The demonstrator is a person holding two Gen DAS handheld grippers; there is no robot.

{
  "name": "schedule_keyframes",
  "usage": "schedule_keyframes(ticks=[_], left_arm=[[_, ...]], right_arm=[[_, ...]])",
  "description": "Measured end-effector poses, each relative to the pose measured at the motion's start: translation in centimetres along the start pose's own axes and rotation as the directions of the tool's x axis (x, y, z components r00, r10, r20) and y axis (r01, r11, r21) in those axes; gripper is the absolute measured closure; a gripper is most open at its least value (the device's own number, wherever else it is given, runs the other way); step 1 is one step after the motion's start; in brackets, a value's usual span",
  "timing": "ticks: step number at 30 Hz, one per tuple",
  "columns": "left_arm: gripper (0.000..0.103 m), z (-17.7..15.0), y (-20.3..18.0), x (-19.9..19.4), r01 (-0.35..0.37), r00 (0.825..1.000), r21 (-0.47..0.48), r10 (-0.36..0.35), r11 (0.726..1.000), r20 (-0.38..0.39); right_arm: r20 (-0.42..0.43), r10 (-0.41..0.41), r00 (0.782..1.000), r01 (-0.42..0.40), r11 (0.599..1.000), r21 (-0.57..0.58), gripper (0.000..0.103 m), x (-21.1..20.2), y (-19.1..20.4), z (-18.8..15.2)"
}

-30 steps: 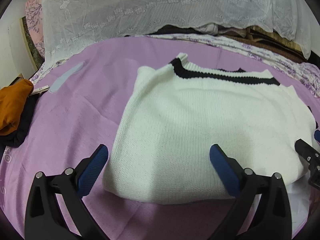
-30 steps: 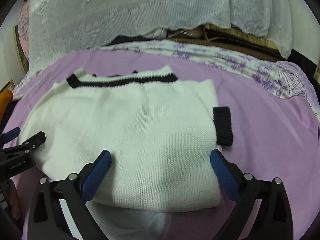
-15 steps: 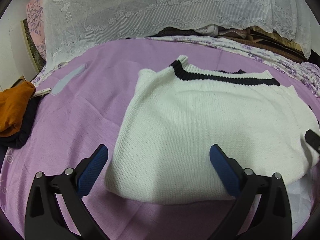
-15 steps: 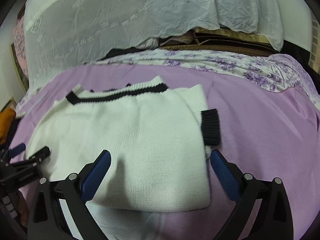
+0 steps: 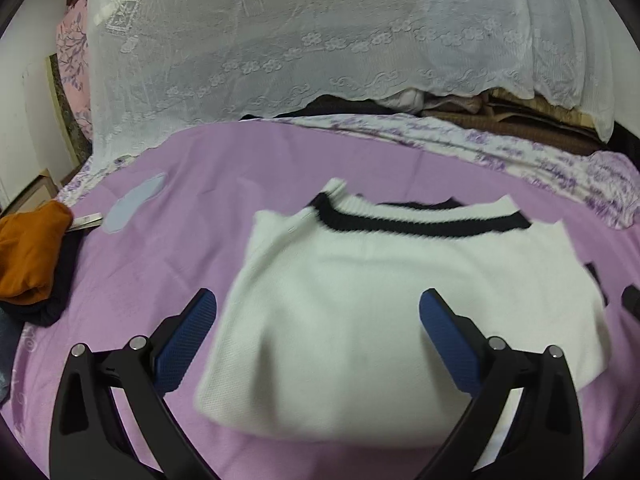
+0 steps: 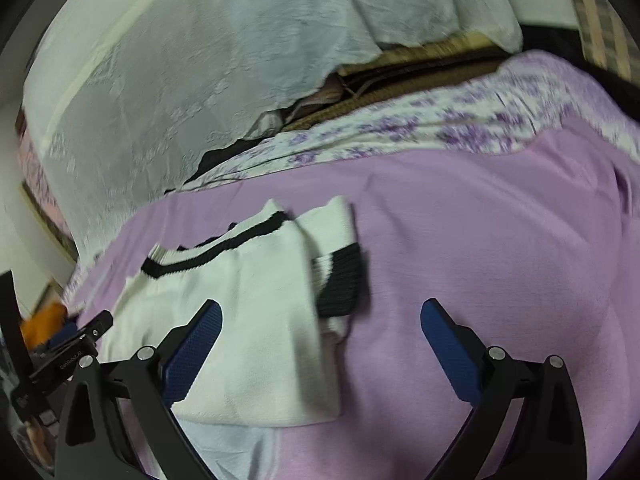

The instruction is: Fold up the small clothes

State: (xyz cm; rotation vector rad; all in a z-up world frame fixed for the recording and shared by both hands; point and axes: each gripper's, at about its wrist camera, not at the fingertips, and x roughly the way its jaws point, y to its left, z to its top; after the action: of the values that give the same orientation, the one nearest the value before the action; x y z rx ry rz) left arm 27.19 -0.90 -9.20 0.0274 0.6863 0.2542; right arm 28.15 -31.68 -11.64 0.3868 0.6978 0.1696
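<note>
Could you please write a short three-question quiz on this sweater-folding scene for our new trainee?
1. True or false: the left tongs are shut on the white sweater.
2. Which colour is the sheet under the sweater? A) green B) purple C) grey
3. Fill in: the cuff poking out at the sweater's right edge is ____.

Key:
1. False; both the left tongs and the right tongs are open and hold nothing.
2. B.
3. Black.
</note>
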Motion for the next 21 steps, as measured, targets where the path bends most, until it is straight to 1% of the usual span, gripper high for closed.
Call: schedule_keyframes(ticks=[3,6,8,10,12,17,21], left_arm=[[0.004,0.1,-1.8,1.2,-0.011,1.000,0.018,0.011,1.000,-0.015],[0.004,-0.8,-2.8,2.8,-0.021,0.999,0.050,0.023,0.999,-0.041],[0.004,-1.7,-3.1,4.2,-0.022,0.997,0.061,0.027,0.998,-0.078],[0.004,-2.2,-2.9,4.8,-0.005,0.995,0.046,0.009,0.999,-0.096],[0.004,-2.2,-2.7,5.0,0.008,0.995,0.033,-0.005,0.999,-0.101],[0.004,-2.5,-2.8,5.0,0.005,0.996,0.037,-0.001,0.999,-0.095],[0.004,-2.5,-2.8,5.0,0.007,0.996,0.035,-0.004,0.999,-0.092]], right_arm=[[-0.035,0.031,0.999,-0.028,0.997,0.075,0.003,0.9,-1.8,0.3],[-0.071,0.064,0.995,-0.054,0.990,0.126,0.005,2.1,-3.0,0.5],[-0.086,0.070,0.994,-0.058,0.989,0.136,0.007,2.9,-3.2,0.6],[-0.093,0.085,0.992,-0.072,0.988,0.136,0.008,3.7,-3.2,0.9],[-0.098,0.108,0.989,-0.093,0.985,0.142,0.008,4.4,-3.1,1.4],[-0.130,0.160,0.979,-0.135,0.974,0.184,0.009,6.8,-3.2,2.7],[-0.163,0.177,0.971,-0.149,0.974,0.169,0.009,8.7,-2.5,3.7]])
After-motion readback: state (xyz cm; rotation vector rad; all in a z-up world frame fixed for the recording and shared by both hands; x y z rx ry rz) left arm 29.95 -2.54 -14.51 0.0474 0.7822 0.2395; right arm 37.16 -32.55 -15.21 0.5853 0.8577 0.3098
